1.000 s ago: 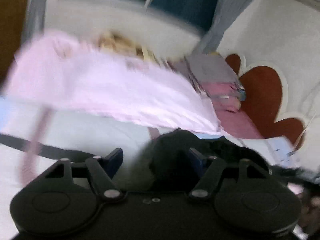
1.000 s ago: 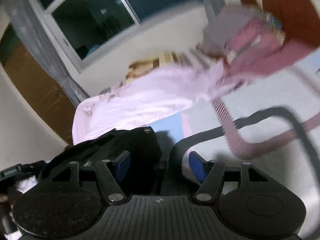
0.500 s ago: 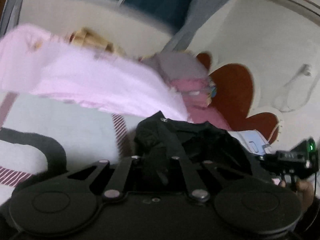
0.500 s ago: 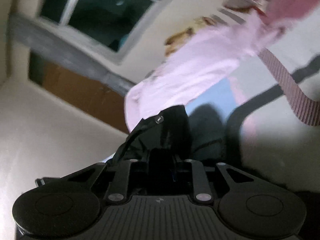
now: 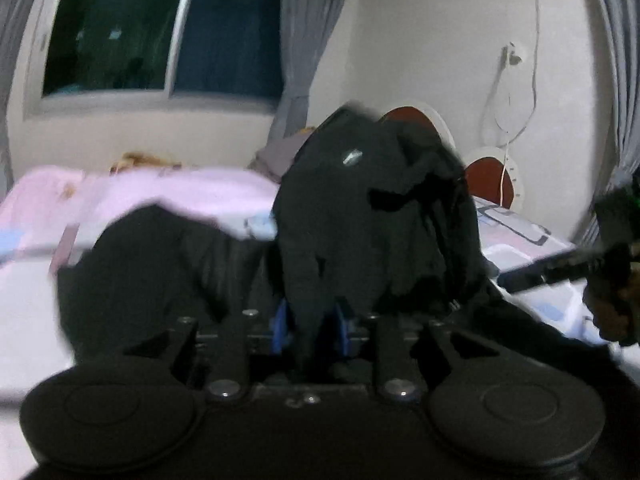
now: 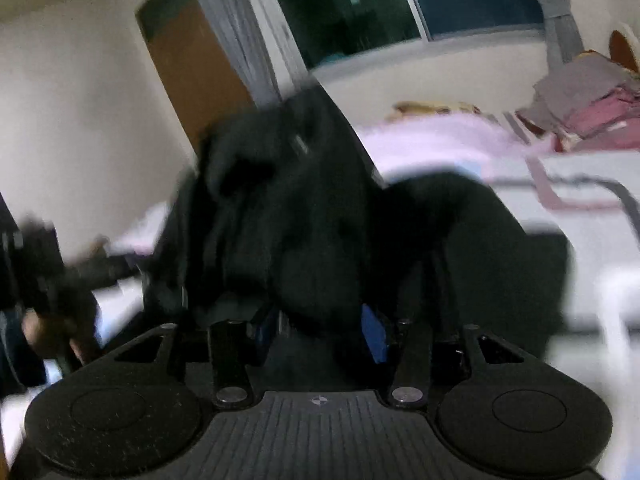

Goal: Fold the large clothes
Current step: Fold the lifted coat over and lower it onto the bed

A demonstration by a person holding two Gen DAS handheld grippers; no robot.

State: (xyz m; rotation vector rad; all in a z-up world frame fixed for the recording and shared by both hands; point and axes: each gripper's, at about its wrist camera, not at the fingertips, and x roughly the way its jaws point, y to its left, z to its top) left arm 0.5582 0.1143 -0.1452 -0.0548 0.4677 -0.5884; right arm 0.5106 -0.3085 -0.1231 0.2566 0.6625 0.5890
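Note:
A large black garment (image 5: 360, 216) hangs bunched in the air above the bed. My left gripper (image 5: 312, 330) is shut on a fold of it, blue pads pressed on the cloth. My right gripper (image 6: 322, 330) is shut on another part of the same black garment (image 6: 288, 200), which rises in front of the camera and hides most of the fingers. The garment's lower part trails down toward the white bedsheet (image 5: 24, 300). The other hand-held gripper shows at the right edge of the left wrist view and the left edge of the right wrist view.
A pink blanket (image 5: 168, 192) lies across the bed behind the garment. A stack of folded grey and pink clothes (image 6: 592, 100) sits near the red headboard (image 5: 488, 178). A window (image 5: 160, 36), grey curtains and a wooden door (image 6: 192, 64) line the walls.
Both grippers closed on the black garment and lifted it off the bed. The cameras tilted up from the sheet, and the garment now hangs in front of both.

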